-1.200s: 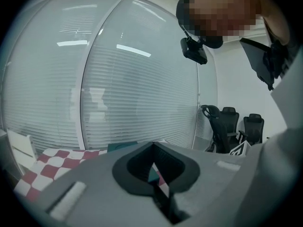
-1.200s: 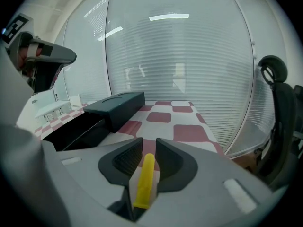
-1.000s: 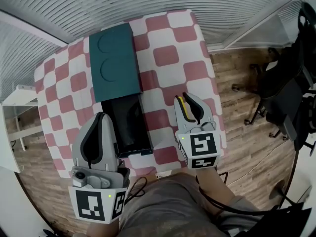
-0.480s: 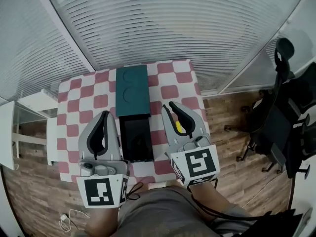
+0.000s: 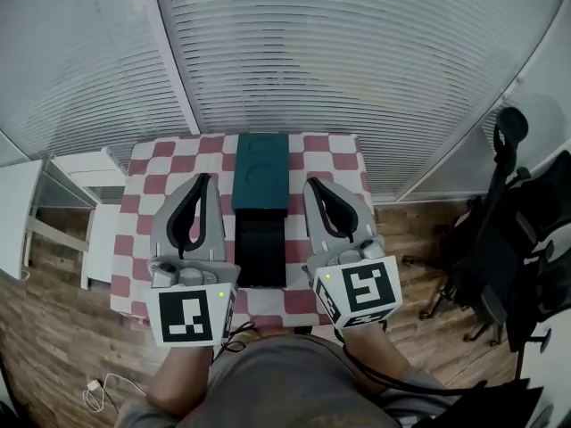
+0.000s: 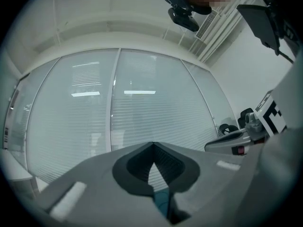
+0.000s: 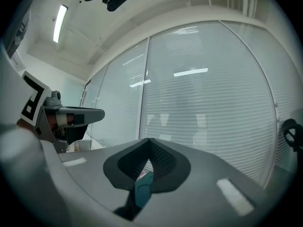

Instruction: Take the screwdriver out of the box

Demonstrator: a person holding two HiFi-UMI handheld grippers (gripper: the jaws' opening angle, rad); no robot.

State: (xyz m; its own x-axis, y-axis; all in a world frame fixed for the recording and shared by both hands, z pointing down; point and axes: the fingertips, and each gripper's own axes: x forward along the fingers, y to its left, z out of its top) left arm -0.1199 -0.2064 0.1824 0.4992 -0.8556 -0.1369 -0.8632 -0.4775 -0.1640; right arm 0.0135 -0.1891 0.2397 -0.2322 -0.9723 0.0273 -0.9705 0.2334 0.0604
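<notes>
A box lies on the checkered table (image 5: pixel 143 163) far below, its black open base (image 5: pixel 260 252) nearer me and its teal lid (image 5: pixel 260 172) beyond. No screwdriver shows in any view. In the head view my left gripper (image 5: pixel 203 178) is raised left of the box, jaw tips touching, nothing between them. My right gripper (image 5: pixel 312 183) is raised right of the box, also shut and empty. Both gripper views look at window blinds. A strip of the teal lid (image 6: pixel 163 200) shows through the left gripper (image 6: pixel 152 143), and the lid (image 7: pixel 142 188) shows likewise through the right gripper (image 7: pixel 149 139).
A white side shelf (image 5: pixel 76 163) stands left of the table. A black office chair (image 5: pixel 508 230) is at the right on the wooden floor. A white cable (image 5: pixel 107 386) lies on the floor at lower left. Glass walls with blinds lie beyond the table.
Both grippers have risen well above the table, which now looks smaller. The yellow thing seen at the right gripper's jaws earlier no longer shows.
</notes>
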